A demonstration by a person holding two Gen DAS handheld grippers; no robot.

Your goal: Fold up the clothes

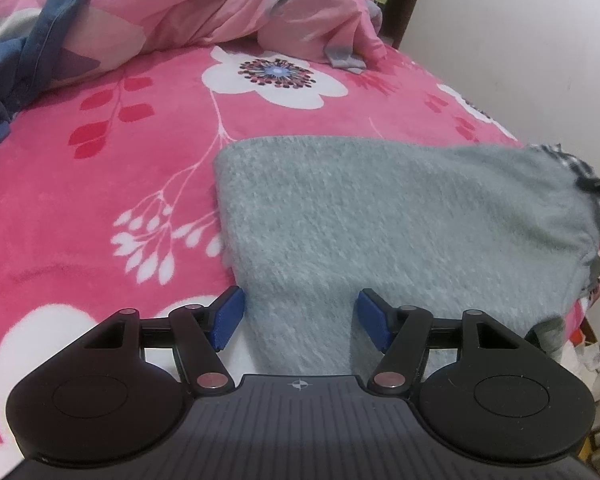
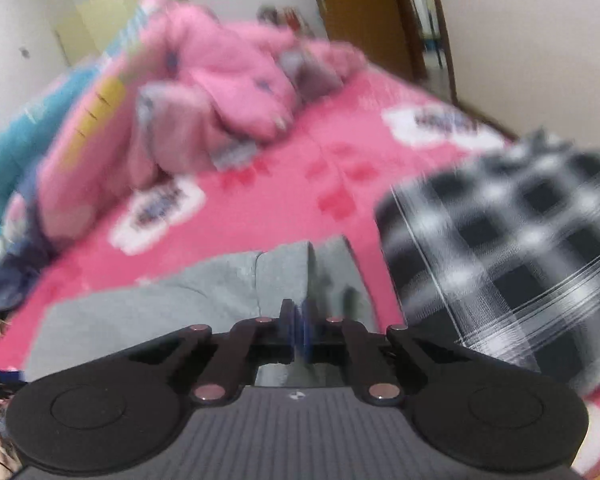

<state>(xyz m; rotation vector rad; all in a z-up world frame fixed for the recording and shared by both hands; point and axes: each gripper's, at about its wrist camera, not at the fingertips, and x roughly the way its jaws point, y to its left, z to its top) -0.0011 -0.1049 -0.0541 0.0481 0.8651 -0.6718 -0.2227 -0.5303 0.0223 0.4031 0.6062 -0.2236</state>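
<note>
Left wrist view: my left gripper (image 1: 300, 316) hovers over a grey garment (image 1: 380, 216) spread on the bed (image 1: 80, 184), jaws apart w/ blue pads (image 1: 228, 316) either side of a grey strip, not pressing it. Garment lies flat on the pink floral blanket, its far right corner lifted near the bed edge, where plaid fabric (image 1: 572, 160) shows. A pile of pink clothes (image 1: 284, 4) sits at the back, w/ denim (image 1: 40, 48) at left.

Right wrist view, blurred: my right gripper (image 2: 299, 328) has its jaws together, clamped on a fold of the grey garment (image 2: 160, 304), which rises in a ridge just ahead of the tips. Plaid fabric (image 2: 500, 256) hangs close at right, above the bed (image 2: 284, 204). Pink pile (image 2: 220, 92) at the back.
</note>
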